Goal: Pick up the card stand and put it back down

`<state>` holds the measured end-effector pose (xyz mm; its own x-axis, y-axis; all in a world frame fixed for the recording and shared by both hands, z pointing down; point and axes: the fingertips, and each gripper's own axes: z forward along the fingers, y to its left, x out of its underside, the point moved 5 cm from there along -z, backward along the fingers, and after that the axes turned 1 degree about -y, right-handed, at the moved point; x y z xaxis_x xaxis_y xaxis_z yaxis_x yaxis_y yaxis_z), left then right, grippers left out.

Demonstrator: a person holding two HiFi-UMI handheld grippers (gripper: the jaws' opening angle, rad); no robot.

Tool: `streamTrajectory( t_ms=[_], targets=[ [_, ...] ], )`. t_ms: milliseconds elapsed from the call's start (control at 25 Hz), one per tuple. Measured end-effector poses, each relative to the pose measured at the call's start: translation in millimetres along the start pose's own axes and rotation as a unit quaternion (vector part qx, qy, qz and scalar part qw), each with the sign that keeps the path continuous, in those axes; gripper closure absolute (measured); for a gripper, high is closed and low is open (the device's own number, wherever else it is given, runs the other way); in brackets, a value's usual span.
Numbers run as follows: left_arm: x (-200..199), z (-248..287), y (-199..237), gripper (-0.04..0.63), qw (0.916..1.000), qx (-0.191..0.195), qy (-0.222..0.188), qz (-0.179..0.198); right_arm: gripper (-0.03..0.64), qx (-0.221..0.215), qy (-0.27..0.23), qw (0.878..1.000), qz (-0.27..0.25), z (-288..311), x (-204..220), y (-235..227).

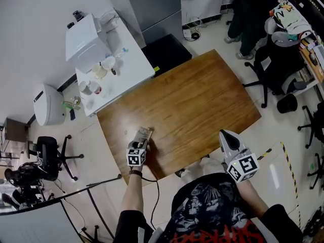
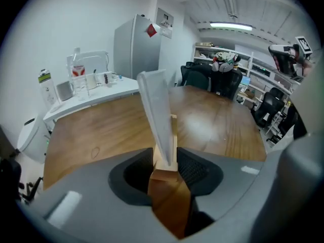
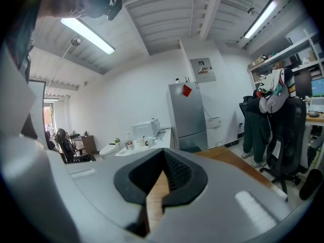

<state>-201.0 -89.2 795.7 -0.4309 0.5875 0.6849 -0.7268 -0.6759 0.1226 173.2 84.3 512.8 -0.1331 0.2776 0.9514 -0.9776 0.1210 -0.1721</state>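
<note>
Left tongs (image 2: 165,162) clamped on card stand (image 2: 158,110), middle of frame: small wooden block, flat pale card upright. Right tongs (image 3: 161,176) pressed together. Desk (image 1: 202,100) shiny brown wood.

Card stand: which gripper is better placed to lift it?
Left. The left gripper is shut on the card stand on the table; the right gripper is shut, empty, well away from it.

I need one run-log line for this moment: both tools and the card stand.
left tool: shut on card stand | right tool: shut, empty, at near edge of table | card stand: near-left part of table, upright
</note>
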Motion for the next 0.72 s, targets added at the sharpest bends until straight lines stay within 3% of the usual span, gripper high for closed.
streamTrajectory(
  t_ms=[200,440,720],
  targets=[
    [-11.8,11.5,-2.6,0.446,0.9979,0.034,0.025,0.05,0.615,0.014,-0.01,1.0,0.009,13.9,4.6,4.5],
    [-28.8,34.2,-58.9,0.446,0.9928,0.072,0.038,0.088,0.615,0.034,-0.024,0.999,0.025,-4.3,-4.0,-28.1],
    [-36.3,45.8,-91.7,0.445,0.9928,0.075,0.036,0.086,0.615,0.044,-0.032,0.998,0.028,-18.3,-8.4,-67.3]
  ],
)
